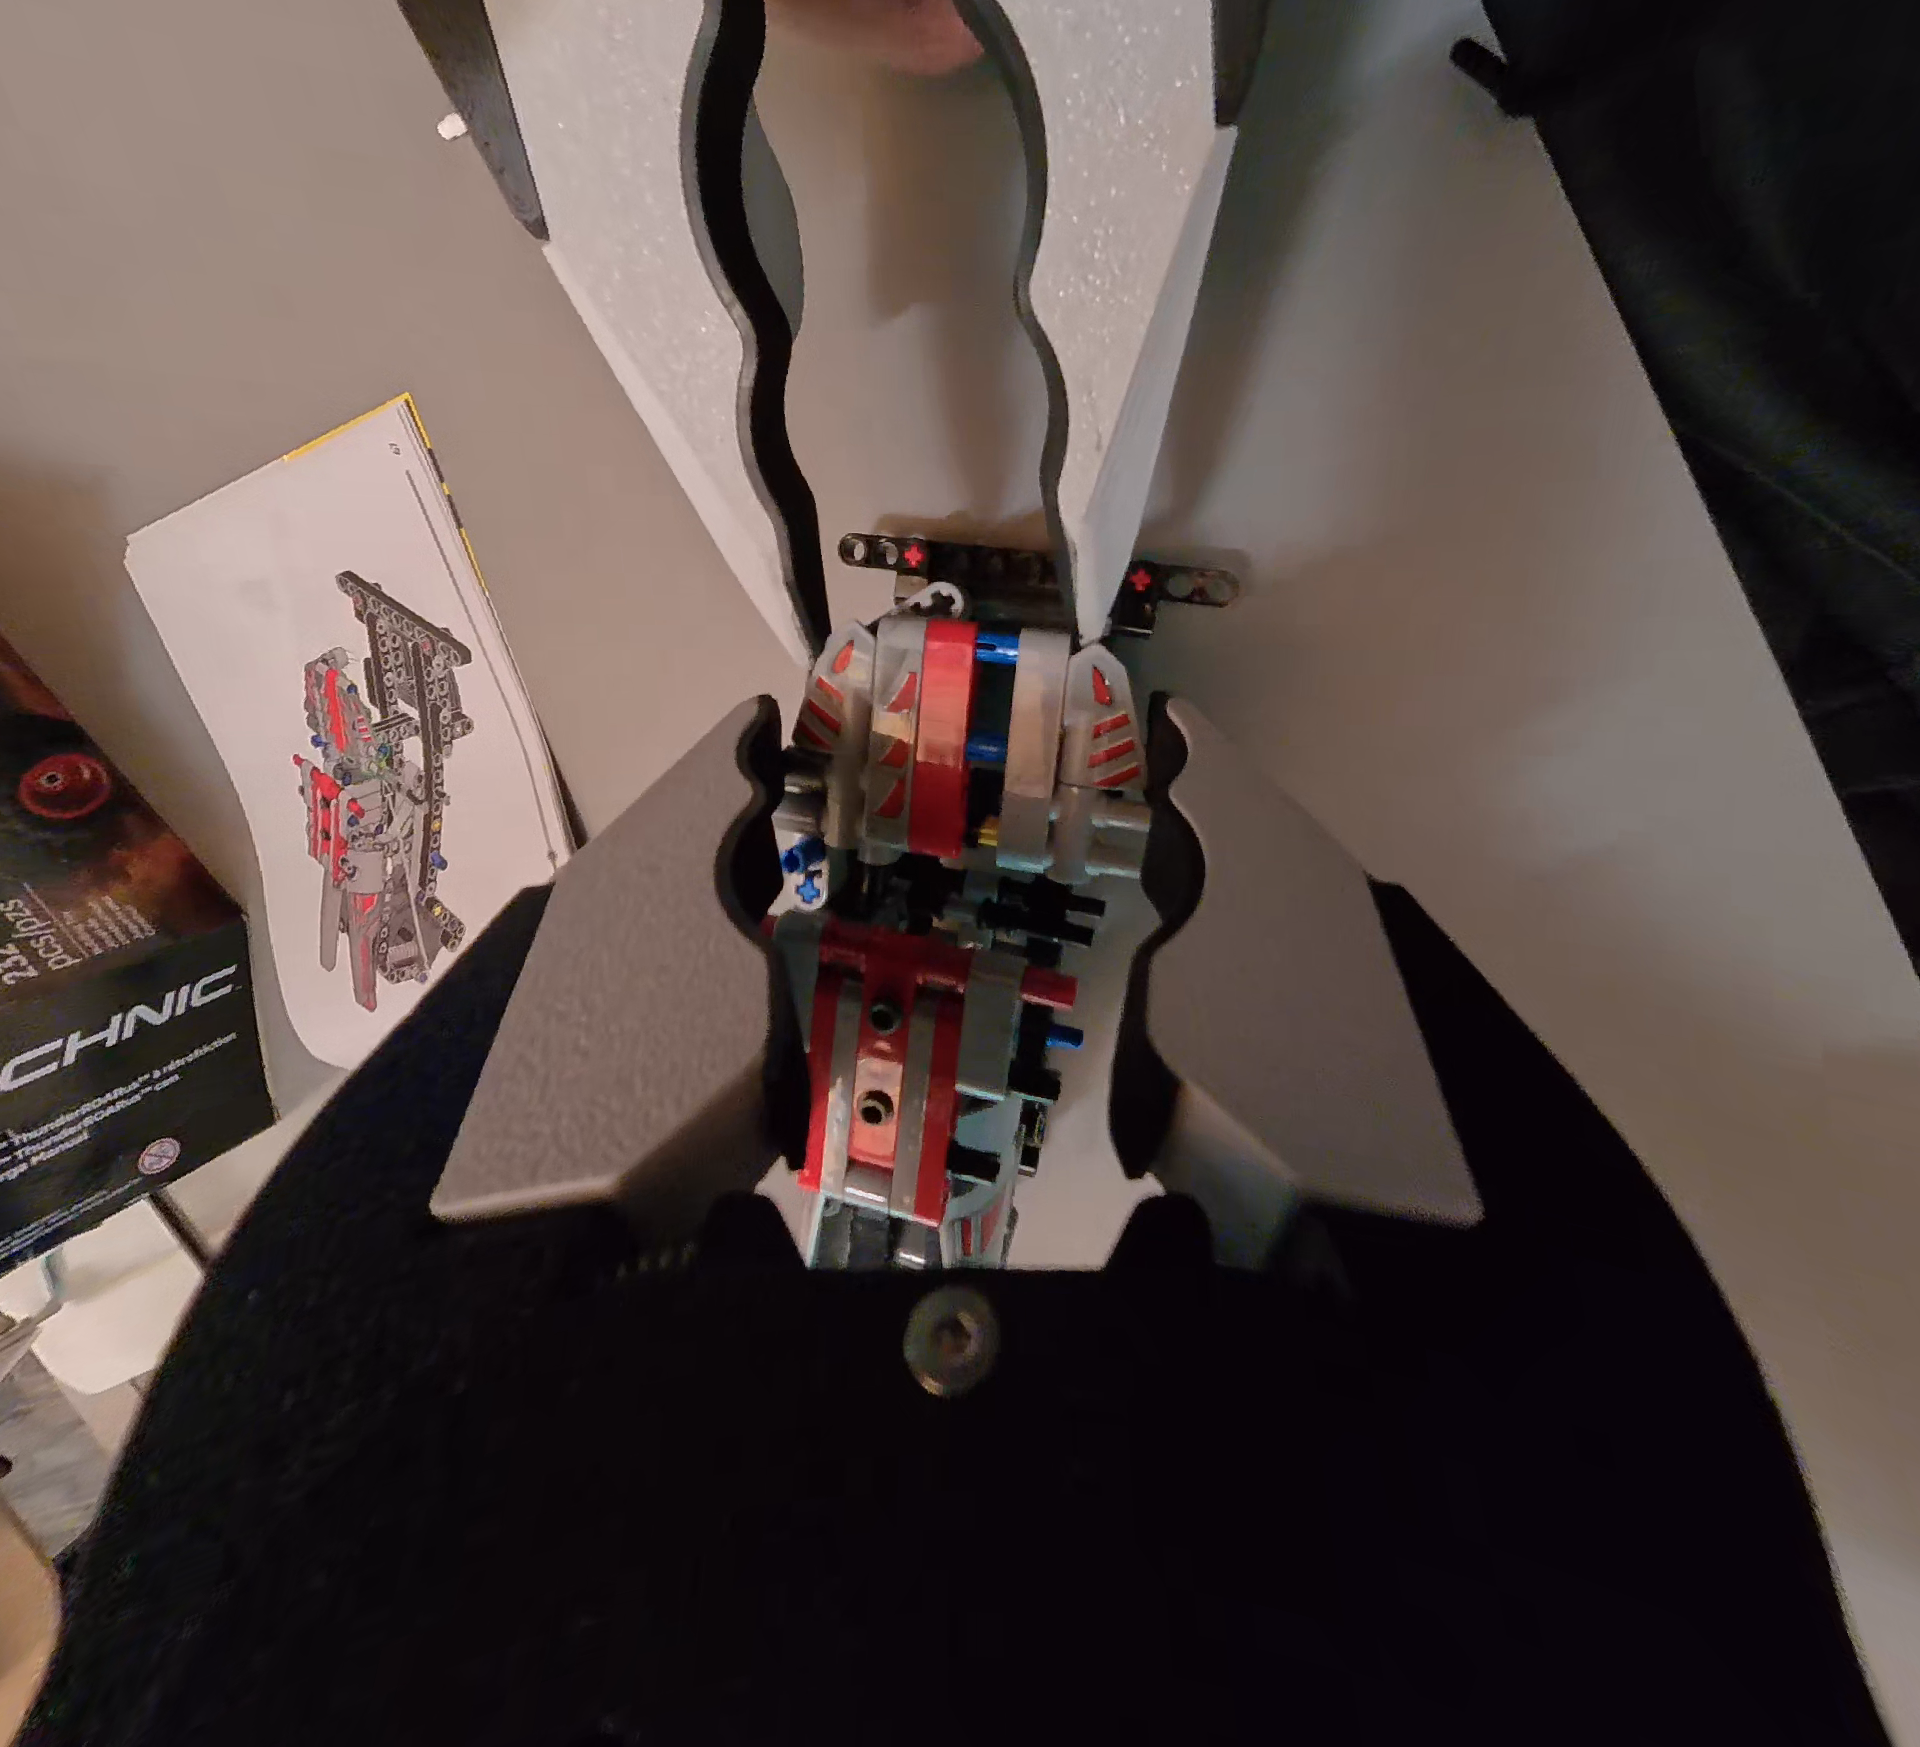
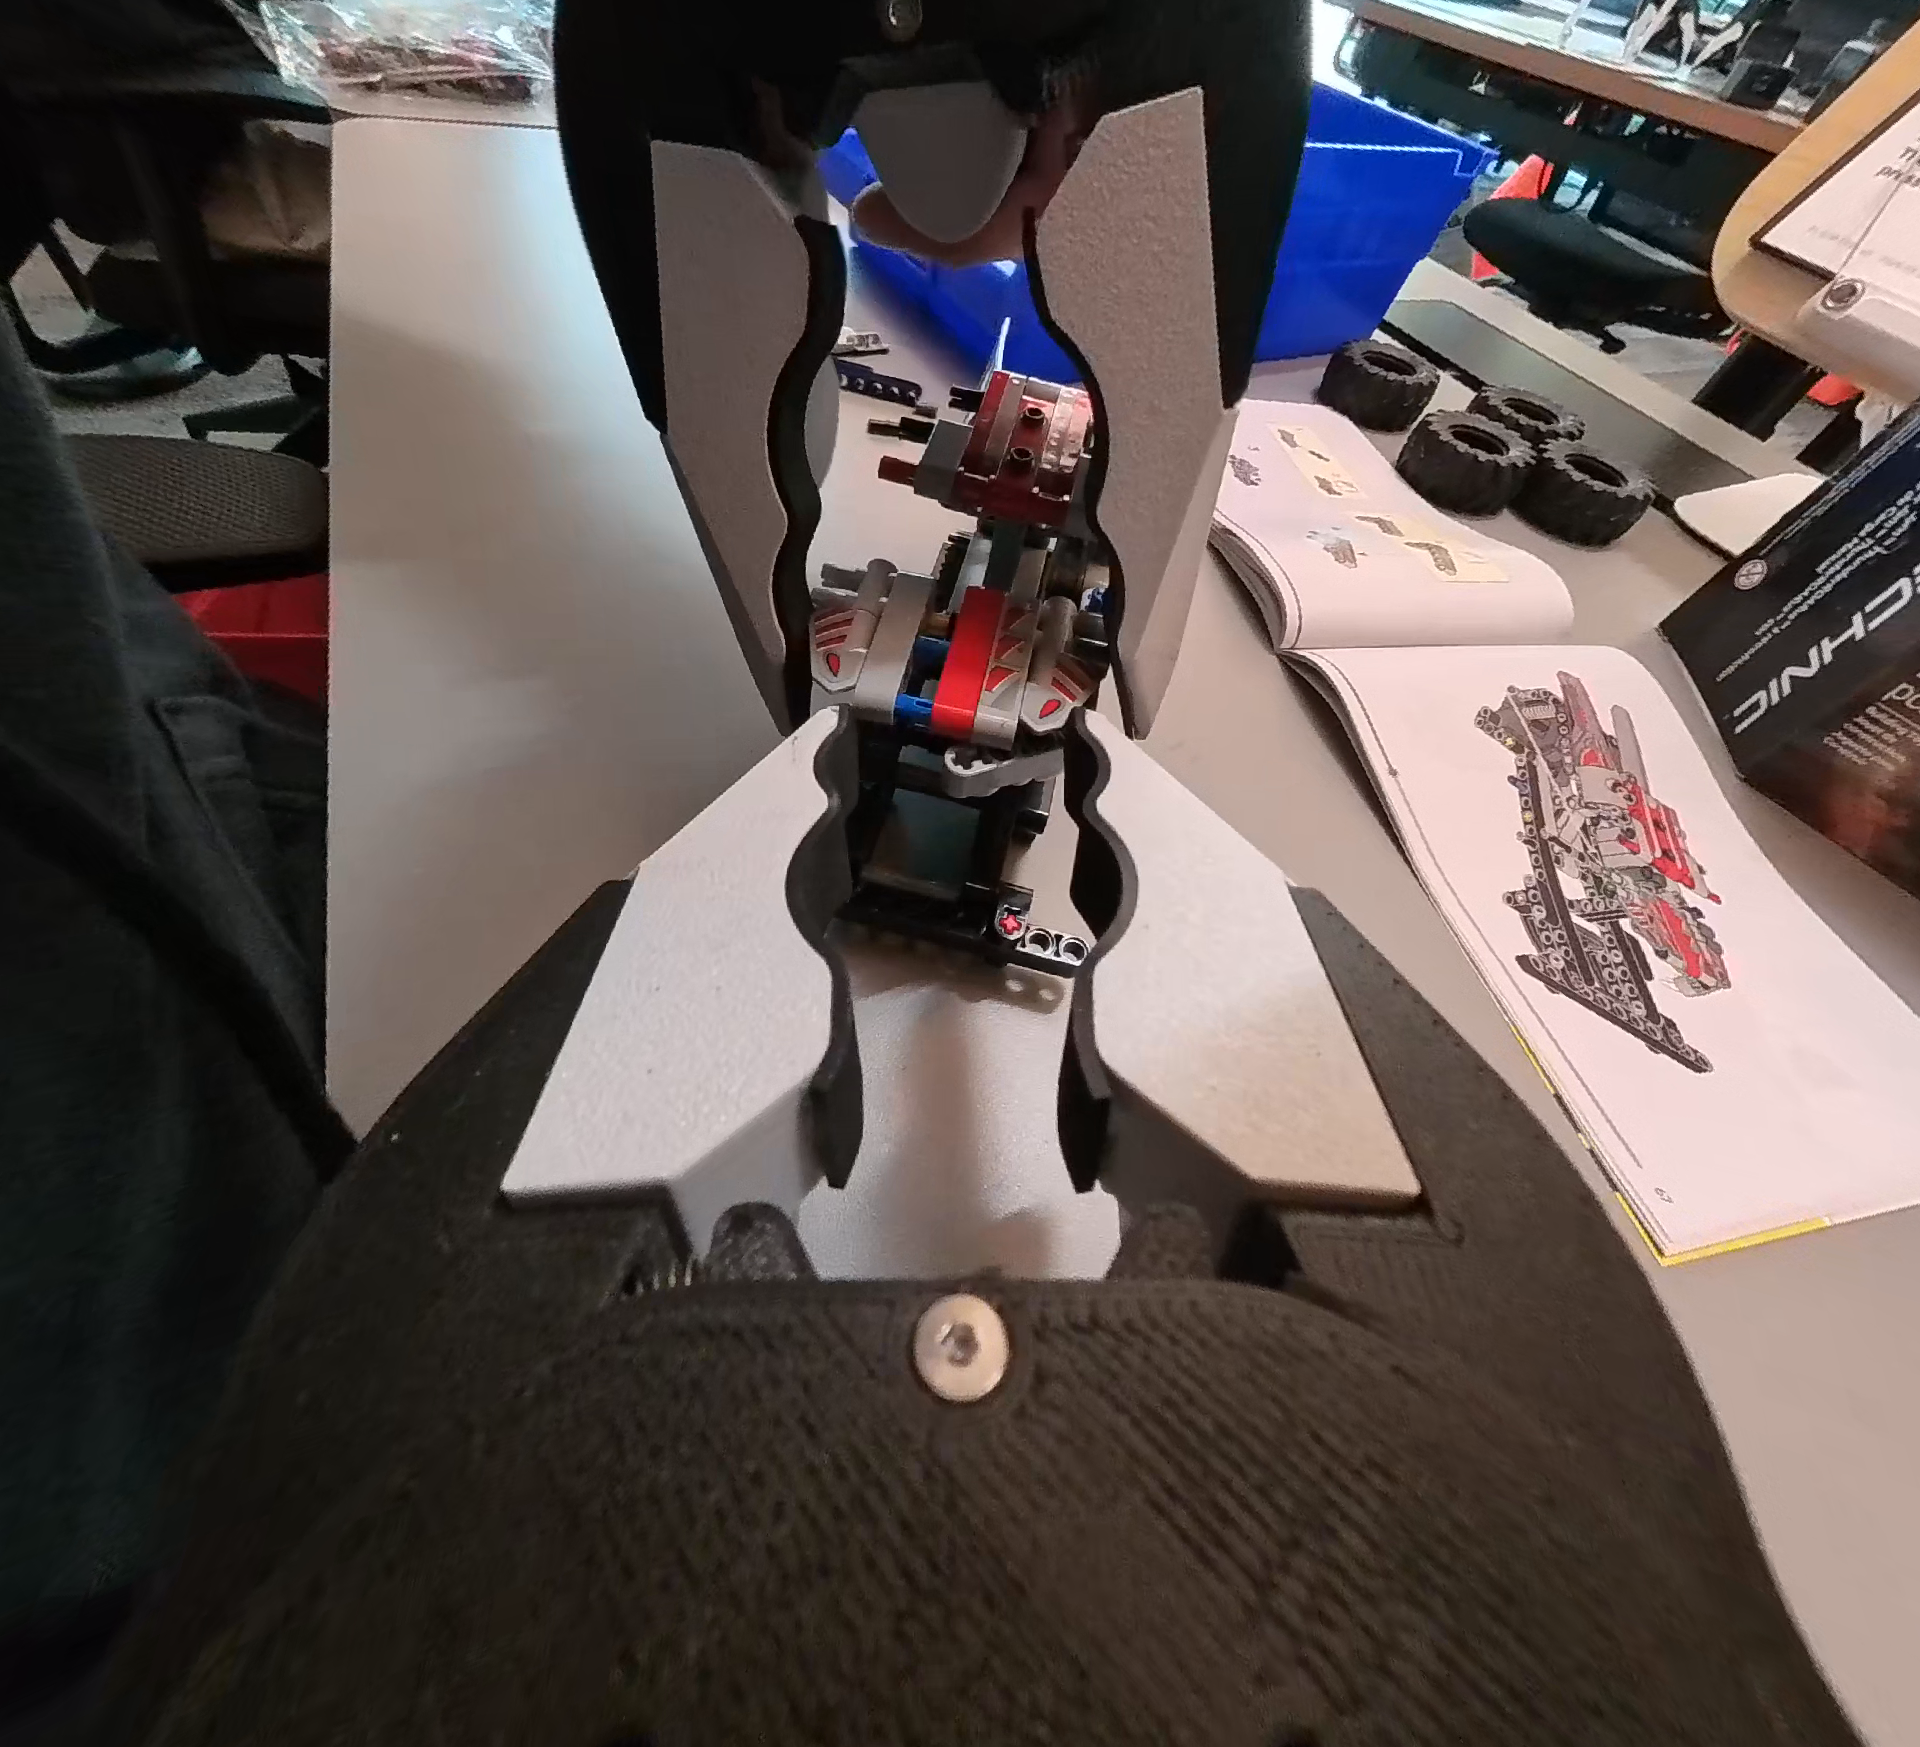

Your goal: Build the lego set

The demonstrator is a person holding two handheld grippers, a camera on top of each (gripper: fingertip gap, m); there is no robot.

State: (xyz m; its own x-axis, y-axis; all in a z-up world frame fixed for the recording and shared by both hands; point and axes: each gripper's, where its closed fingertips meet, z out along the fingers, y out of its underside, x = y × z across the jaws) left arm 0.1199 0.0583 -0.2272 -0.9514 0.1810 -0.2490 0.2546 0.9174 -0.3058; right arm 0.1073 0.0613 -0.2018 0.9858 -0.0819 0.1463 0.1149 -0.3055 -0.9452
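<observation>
A partly built red, grey and black lego model (image 1: 940, 741) lies on the white table (image 1: 1455, 762) between both grippers. My left gripper (image 1: 966, 715) is shut on the sides of its grey and red body. My right gripper (image 2: 958, 729) reaches in from the opposite end, shown at the top of the left wrist view (image 1: 935, 632). Its fingertips press on the model's (image 2: 961, 648) striped end panels, and the black frame (image 2: 925, 856) lies between its fingers. The left gripper also shows at the top of the right wrist view (image 2: 961, 715).
An open instruction booklet (image 2: 1558, 866) lies right of the model, also in the left wrist view (image 1: 343, 710). A dark set box (image 2: 1818, 658), several black tyres (image 2: 1507, 450), a blue bin (image 2: 1351, 222), a bag of parts (image 2: 416, 45) and loose pieces (image 2: 894, 388) sit around. The tips of both grippers are at nearly the same place.
</observation>
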